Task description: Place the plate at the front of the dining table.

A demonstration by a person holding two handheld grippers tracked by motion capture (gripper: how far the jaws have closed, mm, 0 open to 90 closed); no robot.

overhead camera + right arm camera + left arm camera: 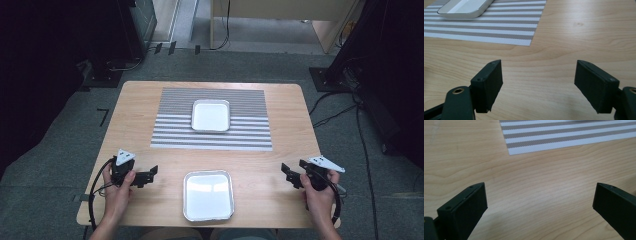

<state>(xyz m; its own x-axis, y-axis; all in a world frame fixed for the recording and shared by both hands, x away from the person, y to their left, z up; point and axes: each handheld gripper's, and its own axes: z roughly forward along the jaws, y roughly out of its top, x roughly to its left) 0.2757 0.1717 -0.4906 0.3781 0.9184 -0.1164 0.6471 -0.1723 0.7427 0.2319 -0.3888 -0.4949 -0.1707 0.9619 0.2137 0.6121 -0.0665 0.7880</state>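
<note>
Centrally, near tray (208,195) between grippers

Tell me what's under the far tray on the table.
The far tray sits on a striped mat, which lies on the wooden table. The mat's stripes show all around the tray; the part directly beneath it is covered.

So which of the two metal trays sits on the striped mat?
The far tray, at the mat's middle. The near tray lies on bare table between the grippers.
</note>
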